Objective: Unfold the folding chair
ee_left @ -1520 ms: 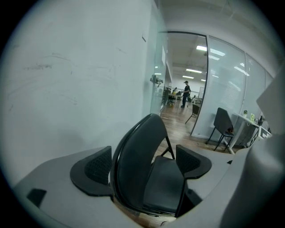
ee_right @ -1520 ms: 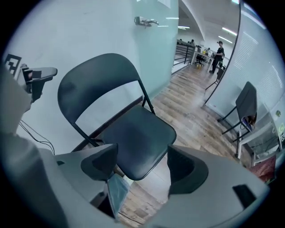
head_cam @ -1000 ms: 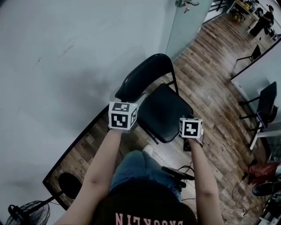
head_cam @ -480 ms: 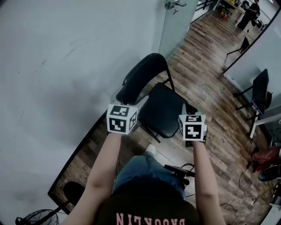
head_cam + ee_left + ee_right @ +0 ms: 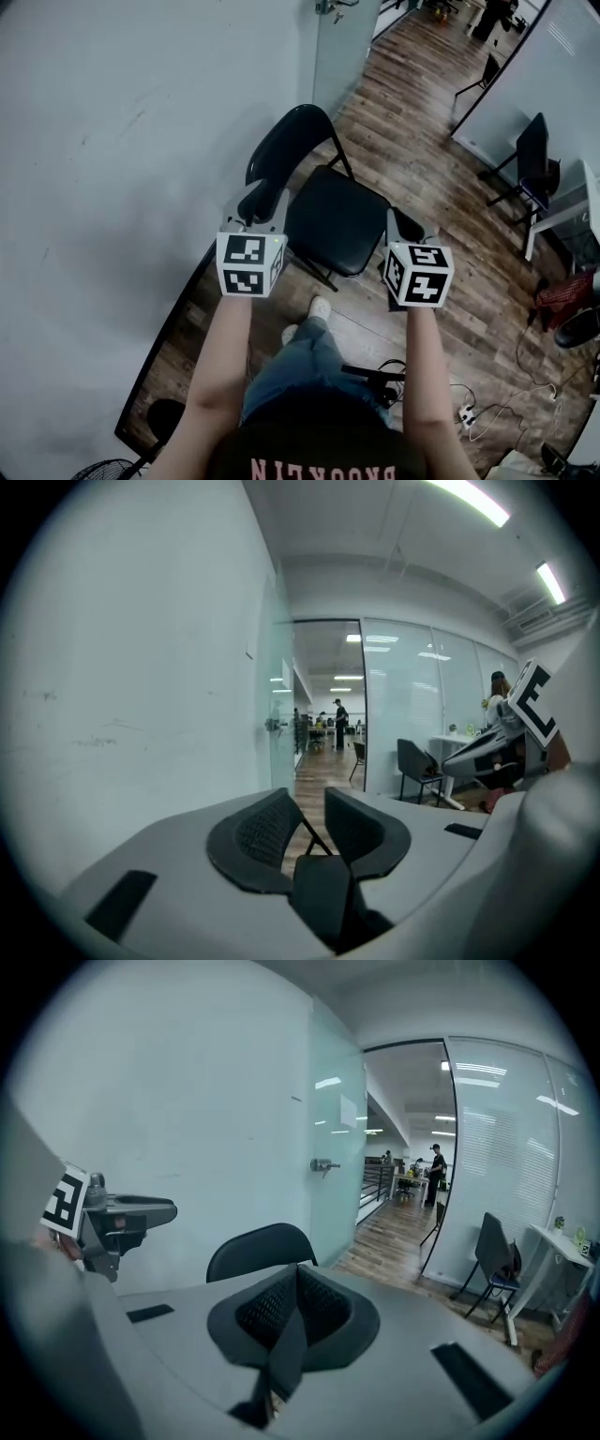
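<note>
While empty left tongs (image 5: 307, 806) have just narrowed, right tongs (image 5: 297, 1288) shut, wall (image 5: 112, 141) flanks chair (image 5: 333, 220).

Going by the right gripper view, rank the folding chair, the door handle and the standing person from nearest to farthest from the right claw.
1. Folding chair: its backrest is just beyond the right claw, slightly left.
2. Door handle: on the glass door behind the chair, near centre.
3. Standing person: farthest back, right of centre.
</note>
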The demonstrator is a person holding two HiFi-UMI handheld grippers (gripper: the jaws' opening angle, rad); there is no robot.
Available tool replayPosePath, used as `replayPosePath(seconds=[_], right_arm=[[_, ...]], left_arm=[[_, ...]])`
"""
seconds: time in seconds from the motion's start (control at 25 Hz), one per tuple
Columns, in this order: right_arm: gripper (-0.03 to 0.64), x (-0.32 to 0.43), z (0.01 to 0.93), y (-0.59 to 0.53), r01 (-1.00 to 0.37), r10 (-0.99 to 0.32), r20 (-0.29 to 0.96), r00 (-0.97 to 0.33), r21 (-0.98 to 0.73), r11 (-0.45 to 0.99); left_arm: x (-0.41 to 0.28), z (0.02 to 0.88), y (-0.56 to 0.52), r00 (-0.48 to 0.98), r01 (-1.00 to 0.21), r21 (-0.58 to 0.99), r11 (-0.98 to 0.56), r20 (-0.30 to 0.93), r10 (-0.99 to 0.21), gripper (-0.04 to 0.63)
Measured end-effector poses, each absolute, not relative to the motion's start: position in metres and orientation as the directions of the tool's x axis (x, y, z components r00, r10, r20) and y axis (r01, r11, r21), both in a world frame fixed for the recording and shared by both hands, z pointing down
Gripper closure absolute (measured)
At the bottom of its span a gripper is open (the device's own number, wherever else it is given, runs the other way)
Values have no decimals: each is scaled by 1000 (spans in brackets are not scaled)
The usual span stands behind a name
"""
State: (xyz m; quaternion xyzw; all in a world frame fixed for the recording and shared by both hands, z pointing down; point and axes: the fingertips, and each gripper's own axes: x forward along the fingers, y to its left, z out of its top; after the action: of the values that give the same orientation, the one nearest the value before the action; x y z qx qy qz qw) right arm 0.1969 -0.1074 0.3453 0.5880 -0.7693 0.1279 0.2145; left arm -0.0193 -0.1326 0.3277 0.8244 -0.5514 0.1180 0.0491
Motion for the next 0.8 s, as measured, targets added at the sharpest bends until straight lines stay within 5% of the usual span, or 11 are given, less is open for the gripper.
replayPosePath(seconds=[0.08,0.8], right_arm=[[615,195,335,-99,-957,-866,454,-212,82,277],[615,190,266,-66,-935,-962,130,-242,234,267]], left_arm=[[-22,319,-124,357,-920,-84,-382,222,-907,591],[-25,256,-95,387,-895,-237,-378,8,-922,592]])
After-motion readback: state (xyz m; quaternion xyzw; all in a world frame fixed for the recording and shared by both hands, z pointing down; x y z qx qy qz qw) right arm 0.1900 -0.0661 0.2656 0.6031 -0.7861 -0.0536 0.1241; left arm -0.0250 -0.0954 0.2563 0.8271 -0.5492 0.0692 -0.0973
